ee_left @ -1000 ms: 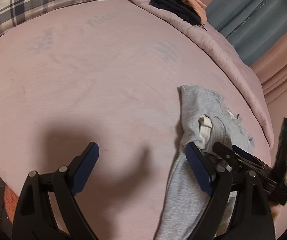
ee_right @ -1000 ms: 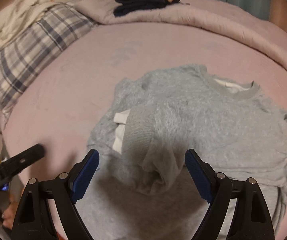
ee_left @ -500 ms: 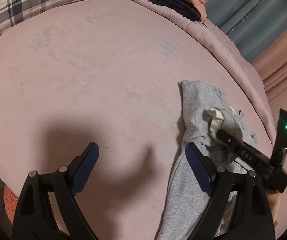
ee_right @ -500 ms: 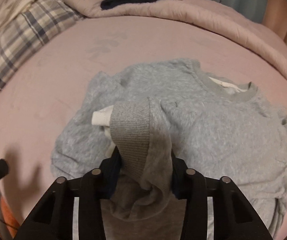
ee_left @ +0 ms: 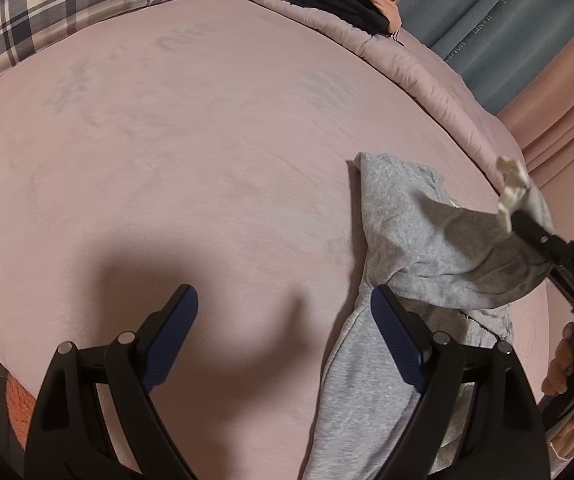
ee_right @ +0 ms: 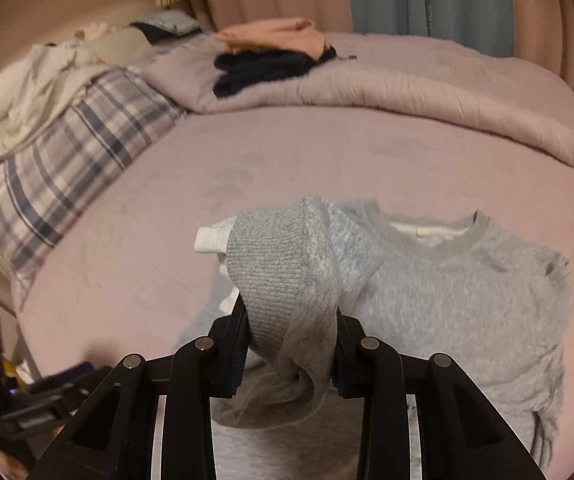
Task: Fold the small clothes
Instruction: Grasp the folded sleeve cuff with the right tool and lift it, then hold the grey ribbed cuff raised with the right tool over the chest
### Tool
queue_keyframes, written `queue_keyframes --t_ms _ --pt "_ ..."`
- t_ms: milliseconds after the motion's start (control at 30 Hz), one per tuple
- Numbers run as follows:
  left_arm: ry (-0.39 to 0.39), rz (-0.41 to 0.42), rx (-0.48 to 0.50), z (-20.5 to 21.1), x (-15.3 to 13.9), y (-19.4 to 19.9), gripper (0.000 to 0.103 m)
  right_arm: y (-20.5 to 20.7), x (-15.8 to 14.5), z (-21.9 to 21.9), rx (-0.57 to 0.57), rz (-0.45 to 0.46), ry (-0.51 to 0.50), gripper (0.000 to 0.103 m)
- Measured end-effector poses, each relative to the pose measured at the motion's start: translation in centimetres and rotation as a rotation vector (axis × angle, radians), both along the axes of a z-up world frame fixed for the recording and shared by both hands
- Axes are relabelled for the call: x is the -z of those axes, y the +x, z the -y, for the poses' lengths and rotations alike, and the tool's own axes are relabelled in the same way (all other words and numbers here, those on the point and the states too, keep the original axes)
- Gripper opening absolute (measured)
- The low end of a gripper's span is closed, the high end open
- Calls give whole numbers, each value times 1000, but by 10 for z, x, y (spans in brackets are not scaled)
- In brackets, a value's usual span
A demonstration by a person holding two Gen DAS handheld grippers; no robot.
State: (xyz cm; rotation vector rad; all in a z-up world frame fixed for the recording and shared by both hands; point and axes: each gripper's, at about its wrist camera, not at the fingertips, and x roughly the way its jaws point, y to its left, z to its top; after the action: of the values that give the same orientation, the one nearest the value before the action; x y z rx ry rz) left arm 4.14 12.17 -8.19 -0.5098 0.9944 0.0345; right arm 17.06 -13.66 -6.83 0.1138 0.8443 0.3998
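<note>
A small grey sweatshirt point(ee_right: 467, 292) with a white inner layer lies on the pink bed sheet point(ee_right: 327, 160). My right gripper point(ee_right: 291, 344) is shut on the sweatshirt's sleeve cuff point(ee_right: 271, 264), ribbed grey with a white inner cuff, and holds it lifted above the body of the sweatshirt. In the left wrist view the sweatshirt point(ee_left: 407, 232) lies at the right, and the right gripper point(ee_left: 523, 220) holds the sleeve up over it. My left gripper point(ee_left: 283, 336) is open and empty, low over the sheet just left of the sweatshirt's lower edge.
A plaid pillow point(ee_right: 67, 168) lies at the left. A rolled pink quilt point(ee_right: 427, 92) runs along the far side, with folded dark point(ee_right: 263, 68) and peach clothes point(ee_right: 275, 36) on it. White bedding point(ee_right: 27, 84) is piled at far left. Curtains hang behind.
My right gripper closed on the sleeve cuff and lifted it up and away from the bed. The left gripper stayed open in place.
</note>
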Motion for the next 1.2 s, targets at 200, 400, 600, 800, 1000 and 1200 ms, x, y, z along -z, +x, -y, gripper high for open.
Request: queue_keyframes --t_ms 200,400,600,800,1000,1200 --pt "10 -2 6 3 -1 0 88 -2 -15 11 -18 37 19 35" --pt "2 -8 14 8 0 3 88 -3 -28 24 -15 76 71 35" --pt "1 -9 39 16 -1 7 88 -2 -35 35 4 91 90 35" --pt "2 -7 54 22 -2 12 88 -3 -38 45 30 103 96 35" --pt "-12 -4 70 24 -3 16 88 -3 -38 52 71 103 84 35" --pt "-33 8 78 28 -6 16 88 -3 -36 59 99 100 74 35"
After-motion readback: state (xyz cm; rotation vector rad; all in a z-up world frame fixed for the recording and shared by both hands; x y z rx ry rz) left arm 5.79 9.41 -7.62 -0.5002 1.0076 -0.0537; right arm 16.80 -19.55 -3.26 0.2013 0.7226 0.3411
